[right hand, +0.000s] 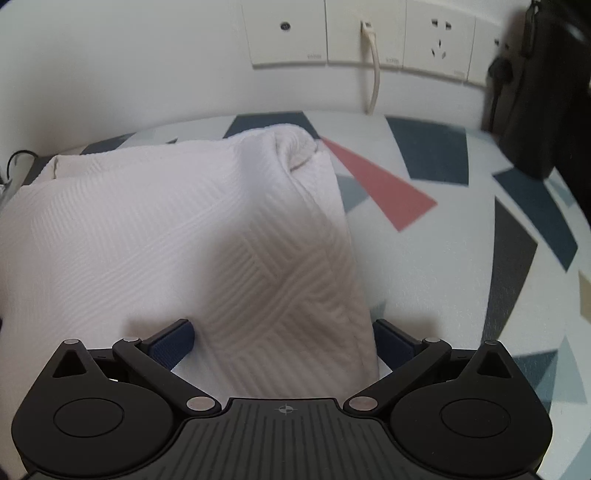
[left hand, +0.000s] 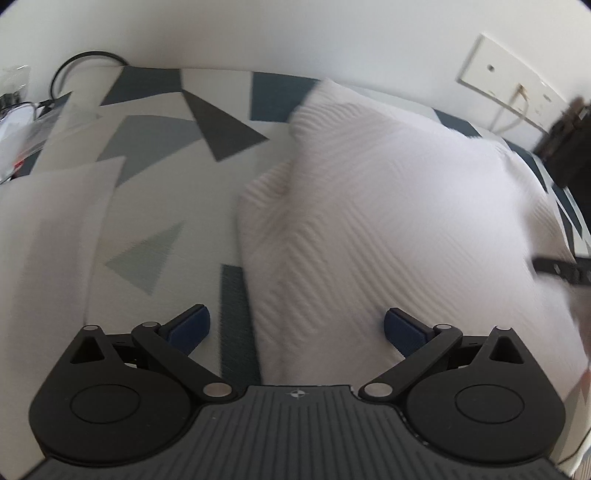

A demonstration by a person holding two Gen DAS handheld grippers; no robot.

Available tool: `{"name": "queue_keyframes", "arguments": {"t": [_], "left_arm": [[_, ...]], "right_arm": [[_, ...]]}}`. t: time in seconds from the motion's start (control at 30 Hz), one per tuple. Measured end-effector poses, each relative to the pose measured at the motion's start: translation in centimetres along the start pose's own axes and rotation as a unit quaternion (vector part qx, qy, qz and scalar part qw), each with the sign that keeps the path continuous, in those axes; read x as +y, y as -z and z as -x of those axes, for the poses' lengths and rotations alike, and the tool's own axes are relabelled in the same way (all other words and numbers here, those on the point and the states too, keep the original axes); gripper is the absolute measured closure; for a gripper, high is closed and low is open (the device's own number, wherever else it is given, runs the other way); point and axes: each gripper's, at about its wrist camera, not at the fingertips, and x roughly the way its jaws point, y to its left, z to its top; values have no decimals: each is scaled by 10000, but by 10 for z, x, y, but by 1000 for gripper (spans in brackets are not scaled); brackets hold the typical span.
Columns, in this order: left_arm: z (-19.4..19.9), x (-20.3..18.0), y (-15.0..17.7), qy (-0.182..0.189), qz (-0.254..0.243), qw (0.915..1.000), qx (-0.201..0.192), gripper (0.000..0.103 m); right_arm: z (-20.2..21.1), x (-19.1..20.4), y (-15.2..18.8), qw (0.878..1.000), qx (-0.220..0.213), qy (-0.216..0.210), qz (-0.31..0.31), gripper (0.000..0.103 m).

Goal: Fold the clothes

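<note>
A white textured garment [left hand: 388, 206] lies folded on a cloth with grey, blue and pink triangles [left hand: 155, 155]. My left gripper [left hand: 297, 328] is open, its blue pads straddling the garment's near left edge. In the right wrist view the same garment [right hand: 166, 229] fills the left and middle, with a rolled fold at its far end. My right gripper [right hand: 282, 341] is open over the garment's near right edge, the left pad on the fabric and the right pad just past the hem. The other gripper's black tip [left hand: 561, 269] shows at the right edge of the left wrist view.
A white wall runs behind the table with a socket panel [right hand: 362, 33] and a plugged-in white cable [right hand: 375, 74]. A dark bag [right hand: 543, 88] stands at the back right. A black cable [left hand: 74, 70] and clutter sit at the far left.
</note>
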Motion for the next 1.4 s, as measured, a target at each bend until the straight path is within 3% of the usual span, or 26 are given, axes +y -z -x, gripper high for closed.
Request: {"name": "queue_keyframes", "arguments": {"t": [0.2, 0.3, 0.4, 0.57, 0.63, 0.67, 0.77, 0.97, 1.1, 1.2, 1.4], "left_arm": [[7, -11, 16, 363, -292, 9988, 159, 1], [13, -2, 22, 906, 160, 9942, 549, 1], [19, 10, 29, 1444, 744, 9822, 940, 1], [25, 37, 52, 1883, 1855, 9569, 1201, 1], [28, 48, 62, 2051, 2293, 9426, 1300, 1], [31, 50, 65, 2033, 2340, 9425, 1247, 1], [33, 41, 59, 1588, 1844, 9665, 817, 1], [17, 17, 38, 826, 1007, 9911, 290, 1], [7, 1, 24, 309, 439, 9985, -64, 1], [-1, -11, 14, -80, 11, 9994, -330, 0], [-5, -18, 10, -305, -55, 9988, -373, 0]], "right_arm": [[2, 6, 3, 9999, 82, -40, -49, 1], [6, 11, 12, 10000, 46, -49, 54, 1], [8, 11, 15, 9999, 5, -86, 74, 1], [13, 7, 7, 9985, 458, -124, -275, 1], [27, 2, 14, 9984, 371, -178, -393, 1], [36, 0, 19, 9988, 257, -161, -397, 1], [55, -7, 34, 9995, 45, -15, -300, 1], [48, -5, 37, 9997, -188, 98, -128, 1], [25, 1, 22, 9999, -162, 7, -53, 1], [9, 4, 13, 9999, -128, -54, -1, 1], [1, 4, 7, 9995, -300, -22, -63, 1]]}}
